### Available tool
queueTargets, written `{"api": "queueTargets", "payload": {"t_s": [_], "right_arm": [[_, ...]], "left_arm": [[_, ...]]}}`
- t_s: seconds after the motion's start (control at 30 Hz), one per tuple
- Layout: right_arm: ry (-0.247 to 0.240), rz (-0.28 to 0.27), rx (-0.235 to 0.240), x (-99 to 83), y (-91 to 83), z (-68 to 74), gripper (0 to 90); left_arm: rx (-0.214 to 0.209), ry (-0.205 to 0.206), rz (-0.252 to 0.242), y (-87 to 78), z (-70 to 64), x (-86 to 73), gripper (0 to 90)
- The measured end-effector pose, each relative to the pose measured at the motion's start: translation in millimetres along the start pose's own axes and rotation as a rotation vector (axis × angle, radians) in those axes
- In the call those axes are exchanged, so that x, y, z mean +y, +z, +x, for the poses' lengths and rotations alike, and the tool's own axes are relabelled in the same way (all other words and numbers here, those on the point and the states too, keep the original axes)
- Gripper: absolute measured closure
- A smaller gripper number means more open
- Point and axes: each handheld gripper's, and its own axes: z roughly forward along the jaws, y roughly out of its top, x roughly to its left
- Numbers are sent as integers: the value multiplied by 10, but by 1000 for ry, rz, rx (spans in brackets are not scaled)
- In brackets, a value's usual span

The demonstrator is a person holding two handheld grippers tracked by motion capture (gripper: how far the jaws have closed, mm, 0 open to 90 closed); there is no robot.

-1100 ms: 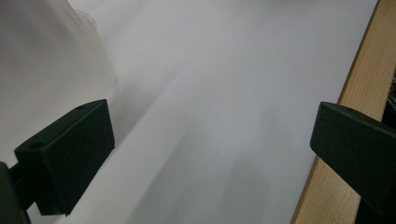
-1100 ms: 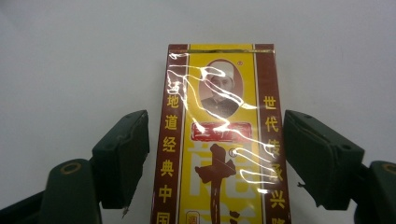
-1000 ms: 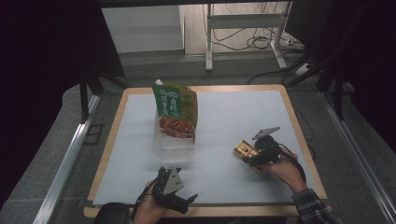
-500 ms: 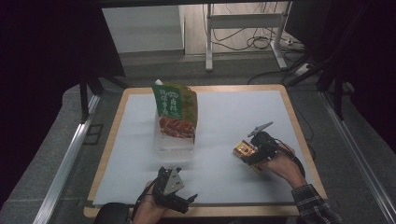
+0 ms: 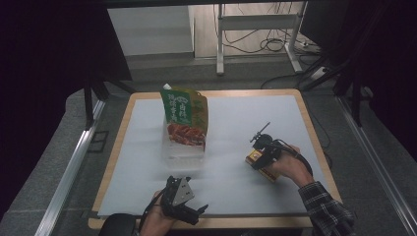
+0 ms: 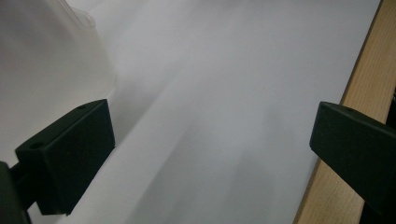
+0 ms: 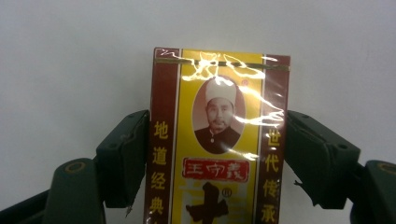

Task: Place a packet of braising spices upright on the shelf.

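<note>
At a white-topped table (image 5: 236, 128) with a wooden rim, a person works two hand-held grippers. The right gripper (image 5: 259, 158), seen from the high camera at about four o'clock on the tabletop, is clamped on a small yellow-and-maroon packet (image 5: 258, 165); the right hand (image 5: 287, 167) wraps the tool from behind, with a plaid sleeve (image 5: 324, 206) running off toward five o'clock and a cable looping over the wrist. In the right gripper view the packet (image 7: 217, 140) stands between the two black jaws, which press on its long maroon edges, its glossy wrapper catching the light over the white surface.

The left gripper (image 5: 183, 200) sits at six o'clock near the table's front edge, held low in the left hand (image 5: 156, 216), the grey three-cornered plate facing up. Its jaws stand wide apart with nothing between them, angled over bare white tabletop and the wooden rim (image 6: 359, 93).

At about eleven o'clock from the table's centre, a green-and-red food pouch (image 5: 184, 118) stands upright in a clear plastic container (image 5: 182, 150), well apart from both grippers.
</note>
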Motion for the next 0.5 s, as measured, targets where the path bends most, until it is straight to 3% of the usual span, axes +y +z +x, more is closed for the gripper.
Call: {"api": "queueTargets", "payload": {"t_s": [0.3, 0.4, 0.5], "right_arm": [[-2, 76, -3, 95, 39, 11, 308], [4, 81, -10, 101, 33, 21, 314], [3, 49, -16, 83, 7, 26, 315]], "left_arm": [[2, 4, 1, 2, -5, 0, 0], [4, 2, -1, -2, -3, 2, 0], [6, 2, -2, -3, -2, 1, 0]]}}
